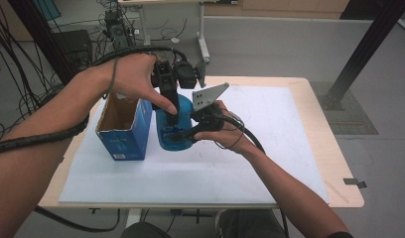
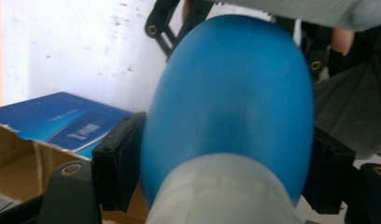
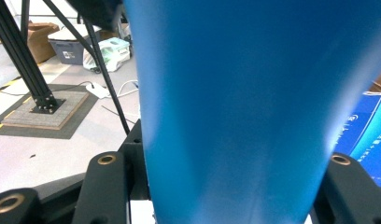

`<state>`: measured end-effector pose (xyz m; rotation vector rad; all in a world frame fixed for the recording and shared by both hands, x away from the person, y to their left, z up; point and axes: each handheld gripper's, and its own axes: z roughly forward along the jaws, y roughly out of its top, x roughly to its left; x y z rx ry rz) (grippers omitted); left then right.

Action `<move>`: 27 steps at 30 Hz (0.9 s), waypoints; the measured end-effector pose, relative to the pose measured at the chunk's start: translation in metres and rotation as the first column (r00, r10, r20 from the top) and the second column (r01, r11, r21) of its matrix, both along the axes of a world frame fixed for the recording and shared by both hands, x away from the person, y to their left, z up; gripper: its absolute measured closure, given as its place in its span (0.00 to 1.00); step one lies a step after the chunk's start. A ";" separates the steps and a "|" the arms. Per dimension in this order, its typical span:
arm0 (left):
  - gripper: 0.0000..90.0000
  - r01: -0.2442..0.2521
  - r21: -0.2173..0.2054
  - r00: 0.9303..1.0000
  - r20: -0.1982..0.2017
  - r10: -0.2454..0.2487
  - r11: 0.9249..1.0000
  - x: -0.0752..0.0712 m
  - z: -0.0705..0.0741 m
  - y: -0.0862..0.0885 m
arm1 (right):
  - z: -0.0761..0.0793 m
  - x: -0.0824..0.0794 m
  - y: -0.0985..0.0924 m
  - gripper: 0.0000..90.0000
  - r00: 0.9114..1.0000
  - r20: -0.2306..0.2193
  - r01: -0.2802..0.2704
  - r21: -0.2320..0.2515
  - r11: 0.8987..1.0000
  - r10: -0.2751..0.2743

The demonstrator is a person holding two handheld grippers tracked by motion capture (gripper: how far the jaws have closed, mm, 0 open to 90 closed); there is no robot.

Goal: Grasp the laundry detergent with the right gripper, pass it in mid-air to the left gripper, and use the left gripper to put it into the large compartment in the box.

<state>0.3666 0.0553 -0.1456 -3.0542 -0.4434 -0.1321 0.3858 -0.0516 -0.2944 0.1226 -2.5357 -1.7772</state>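
Blue bottle point(image 1: 168, 130) upright on tabletop point(image 1: 270, 148), just right of open blue carton point(image 1: 122, 130). Left gripper point(image 1: 171, 106) above the carton's right edge, fingers point(image 2: 117, 161) clamped across bottle top. Right gripper point(image 1: 186, 133) beyond bottle from carton, fingers point(image 3: 109, 186) gripping bottle body.

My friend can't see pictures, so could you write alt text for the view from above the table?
Two hands hold a blue bottle upright on a white table mat: the left gripper clamps its top from above, the right gripper grips its side. An open blue cardboard box stands just left of it.
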 end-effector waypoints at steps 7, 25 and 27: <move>0.40 0.014 0.006 1.000 -0.015 -0.014 1.000 0.000 0.000 -0.001 | 0.000 -0.001 0.000 0.49 1.000 0.002 -0.004 -0.004 1.000 0.004; 0.41 0.015 0.015 1.000 -0.013 -0.015 1.000 0.000 -0.002 -0.001 | -0.003 0.000 0.001 0.49 1.000 -0.003 -0.009 0.003 1.000 0.009; 0.41 0.017 0.020 1.000 -0.015 -0.016 1.000 0.000 -0.002 -0.001 | -0.003 -0.001 0.001 0.49 1.000 -0.002 -0.008 0.002 1.000 0.008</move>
